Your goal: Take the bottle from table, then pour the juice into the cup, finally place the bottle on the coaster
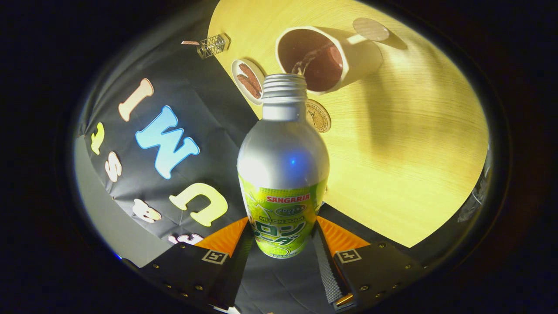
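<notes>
You have the bottle [283, 174] clamped in the gripper [283, 244], one finger pressing on each side of its labelled lower body, so the pick-up from the table [414, 152] looks done. The bottle is tipped well over, its open threaded neck pointing away from you and reaching just over the near rim of the cup [324, 59], which sits straight beyond the fingers. A thin stream of juice [311, 59] runs from the mouth into the cup, and dark liquid already lies at the bottom. By my reading you are in the middle of the pour, the second of the three steps.

What is left is to finish pouring, bring the bottle back upright, and set it on the coaster [318, 115]. The likeliest coaster is the round patterned disc just beyond the bottle's shoulder, between the bottle and the cup and partly hidden by the neck. A second round disc [370, 29] lies past the cup by its handle, and I cannot tell which one is meant.

Beside the cup, a little to one side of the neck, sits a small dish [248, 80] with brown pieces on it, and further out a small wire holder [212, 45]. Keep the neck over the cup while the stream runs, since the mouth is close to the rim.
</notes>
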